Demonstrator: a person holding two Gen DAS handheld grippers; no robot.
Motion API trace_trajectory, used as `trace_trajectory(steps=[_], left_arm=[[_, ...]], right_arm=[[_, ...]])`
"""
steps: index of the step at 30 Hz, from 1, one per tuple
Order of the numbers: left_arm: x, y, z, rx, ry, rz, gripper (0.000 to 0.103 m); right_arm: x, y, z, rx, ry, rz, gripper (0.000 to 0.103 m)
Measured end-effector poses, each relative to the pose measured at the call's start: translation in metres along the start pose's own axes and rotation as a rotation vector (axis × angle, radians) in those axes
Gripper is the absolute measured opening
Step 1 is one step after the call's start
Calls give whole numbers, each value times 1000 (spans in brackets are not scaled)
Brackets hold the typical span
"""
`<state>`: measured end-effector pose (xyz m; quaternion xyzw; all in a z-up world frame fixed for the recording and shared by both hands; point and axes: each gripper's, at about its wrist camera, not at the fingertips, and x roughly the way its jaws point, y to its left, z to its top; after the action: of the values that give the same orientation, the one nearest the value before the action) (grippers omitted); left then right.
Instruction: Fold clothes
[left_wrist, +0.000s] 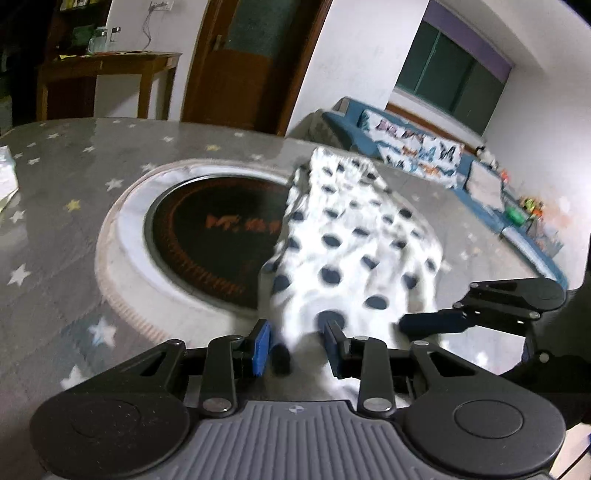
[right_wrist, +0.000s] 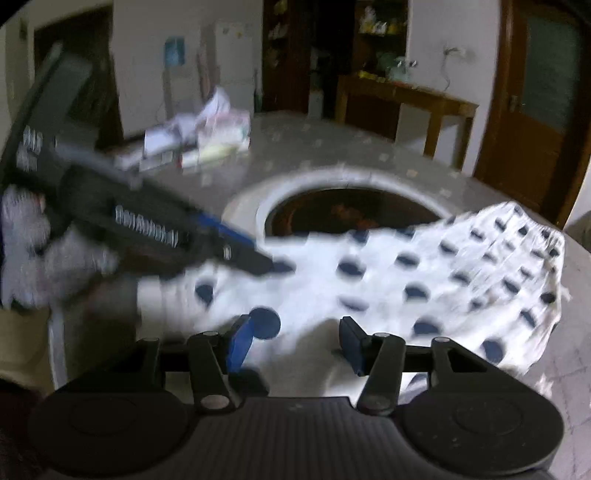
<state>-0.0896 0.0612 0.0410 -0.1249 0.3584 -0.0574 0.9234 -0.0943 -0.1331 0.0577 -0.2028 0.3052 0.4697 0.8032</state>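
A white garment with dark blue polka dots (left_wrist: 354, 236) lies rumpled on the grey star-print table (left_wrist: 55, 221), partly over the round dark hotplate with its white ring (left_wrist: 207, 236). My left gripper (left_wrist: 295, 347) is shut on a bunched end of the garment, which runs between its blue pads. In the right wrist view the left gripper (right_wrist: 262, 264) reaches in from the left, held by a white-gloved hand (right_wrist: 26, 243). My right gripper (right_wrist: 295, 343) stands open over the garment (right_wrist: 424, 280), with cloth between its pads but not pinched. One of its fingers (left_wrist: 432, 322) lies beside the left gripper.
A pile of papers and packets (right_wrist: 199, 136) sits at the table's far left corner. A wooden side table (left_wrist: 110, 62) and a brown door (left_wrist: 240, 66) stand behind. A blue sofa (left_wrist: 424, 147) runs along the right wall.
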Motion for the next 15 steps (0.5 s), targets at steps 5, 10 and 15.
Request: trace_trajectory(steps=[5,10,15], left_arm=[[-5,10,-5,-15,4,22,36],[-12,8,-4,0,-23,11,36],[-5,8,-10,12,3,33,36]], right_arm=[[-9,6,1,-11,-30,-29,52],[-18,16,0,-11,-54,12,52],[-5,25,-15,39,-47,42,52]])
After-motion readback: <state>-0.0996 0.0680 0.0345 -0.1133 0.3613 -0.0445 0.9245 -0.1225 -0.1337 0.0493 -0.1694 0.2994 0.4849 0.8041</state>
